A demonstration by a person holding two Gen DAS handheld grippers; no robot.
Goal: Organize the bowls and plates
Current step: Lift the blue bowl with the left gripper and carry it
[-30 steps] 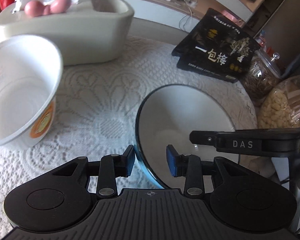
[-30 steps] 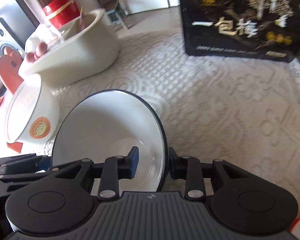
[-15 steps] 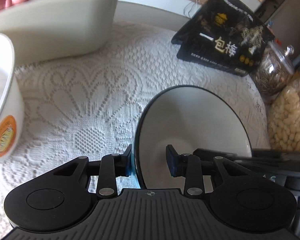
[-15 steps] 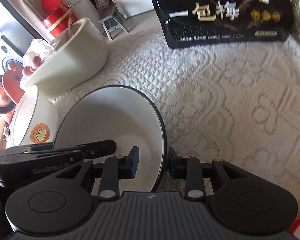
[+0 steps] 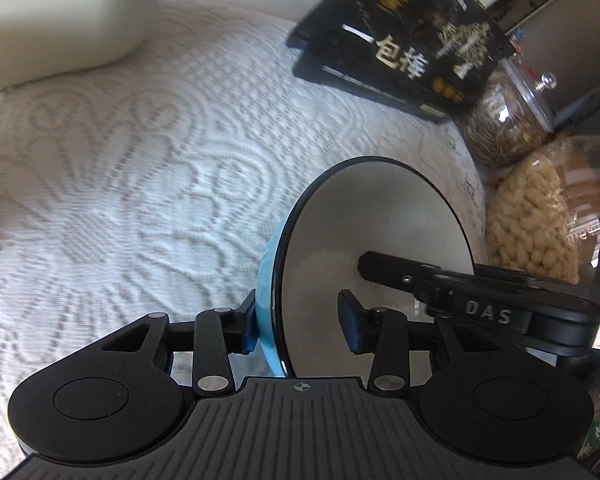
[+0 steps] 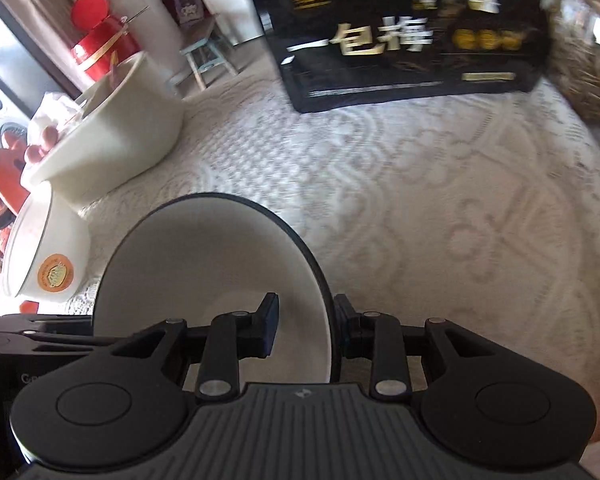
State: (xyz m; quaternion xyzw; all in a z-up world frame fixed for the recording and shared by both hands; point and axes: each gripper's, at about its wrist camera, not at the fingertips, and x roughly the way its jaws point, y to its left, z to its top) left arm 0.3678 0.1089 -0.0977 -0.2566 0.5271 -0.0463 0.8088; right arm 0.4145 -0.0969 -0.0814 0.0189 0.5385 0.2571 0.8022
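Blue bowl (image 5: 374, 240) over lace tablecloth (image 5: 140, 184), black box (image 6: 412, 32) beyond, open cloth between.

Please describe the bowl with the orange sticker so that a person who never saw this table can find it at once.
Find the lace tablecloth and, at its far left in the right wrist view, the big cream tub. Just in front of the tub stands a white bowl. Unlike the black-rimmed bowl that the right gripper clamps, it has a round orange sticker on its side.
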